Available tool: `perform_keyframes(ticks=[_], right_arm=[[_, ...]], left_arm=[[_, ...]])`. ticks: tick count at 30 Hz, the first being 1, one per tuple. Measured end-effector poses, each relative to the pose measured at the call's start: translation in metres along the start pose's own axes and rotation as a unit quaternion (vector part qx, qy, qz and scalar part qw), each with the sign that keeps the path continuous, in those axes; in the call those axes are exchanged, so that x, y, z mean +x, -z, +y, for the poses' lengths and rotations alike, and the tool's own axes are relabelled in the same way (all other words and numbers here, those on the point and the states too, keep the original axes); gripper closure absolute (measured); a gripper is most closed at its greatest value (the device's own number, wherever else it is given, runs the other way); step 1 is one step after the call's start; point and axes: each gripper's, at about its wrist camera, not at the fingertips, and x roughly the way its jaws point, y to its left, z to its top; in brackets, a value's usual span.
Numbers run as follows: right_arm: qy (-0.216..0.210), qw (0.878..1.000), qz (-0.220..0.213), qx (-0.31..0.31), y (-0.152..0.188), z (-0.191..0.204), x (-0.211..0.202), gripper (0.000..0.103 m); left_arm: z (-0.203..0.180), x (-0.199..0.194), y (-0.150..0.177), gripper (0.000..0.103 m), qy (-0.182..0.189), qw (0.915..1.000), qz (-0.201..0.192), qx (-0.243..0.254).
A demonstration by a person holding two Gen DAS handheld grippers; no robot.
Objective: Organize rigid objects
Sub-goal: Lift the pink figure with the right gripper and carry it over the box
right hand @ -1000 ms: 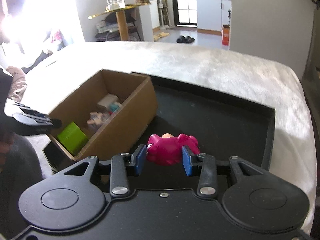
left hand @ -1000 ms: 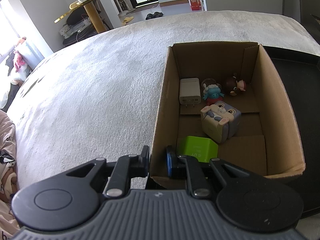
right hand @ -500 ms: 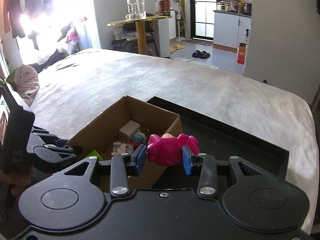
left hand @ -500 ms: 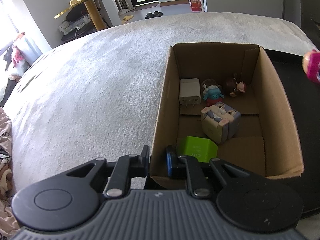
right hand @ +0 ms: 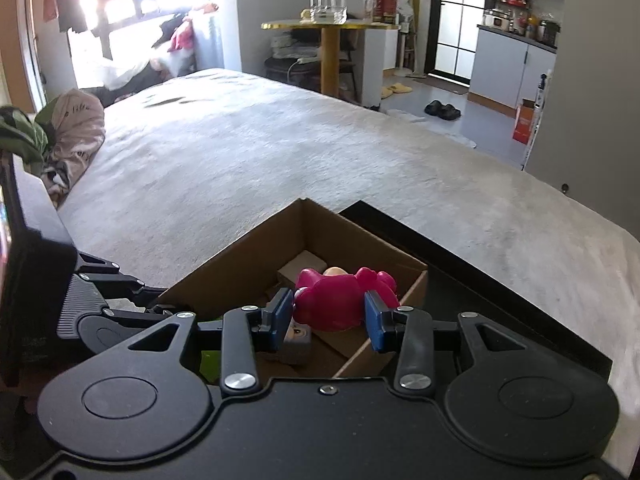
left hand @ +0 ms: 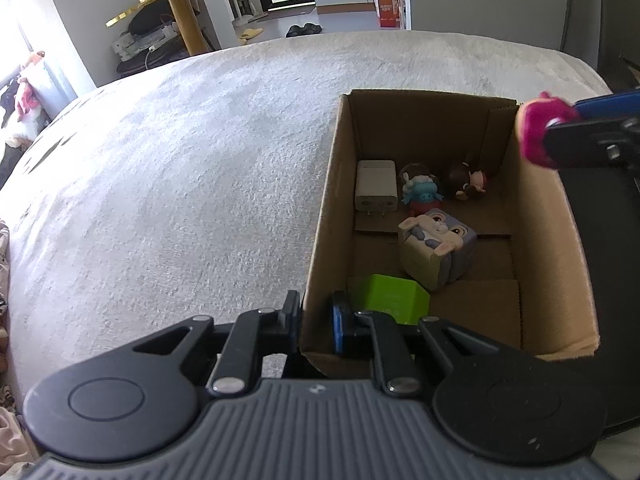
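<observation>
The near left corner of the cardboard box point(left hand: 540, 248) is clamped by the left hand-held gripper point(left hand: 316, 318): one finger is seen outside the left wall and the blue-padded finger inside it, with the cardboard pinched between them. The box is set on a bed covered by a pale grey blanket point(left hand: 180, 184), with its right side next to a black tray point(right hand: 500, 276).

Inside the box, a white charger point(left hand: 376, 191) is laid near the far left corner, a small blue figurine point(left hand: 422, 192) is placed just beside it, and a dark-haired figurine point(left hand: 466, 180) is seen to the right of that. A grey cube toy with a rabbit face point(left hand: 438, 252) is positioned in the middle, and a green block point(left hand: 394, 298) is found at the near end, just beside the inner finger of the left hand-held gripper.

A magenta toy point(right hand: 340, 300) is gripped between the blue pads of the right hand-held gripper point(right hand: 326, 316) and is held in the air above the open box, over its right side. In the left wrist view the same toy point(left hand: 538, 132) is seen at the box's far right corner, clear of the rim.
</observation>
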Motion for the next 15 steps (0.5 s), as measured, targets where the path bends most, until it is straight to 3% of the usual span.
perform_keyframes(ticks=[8, 15], right_arm=[[0.007, 1.000, 0.021, -0.018, -0.004, 0.010, 0.014, 0.064], [0.032, 0.998, 0.042, -0.025, -0.005, 0.013, 0.027, 0.064]], left_arm=[[0.008, 0.002, 0.000, 0.091, 0.020, 0.9996, -0.001, -0.017], [0.021, 0.009, -0.002, 0.092, 0.059, 0.9967, 0.014, -0.054]])
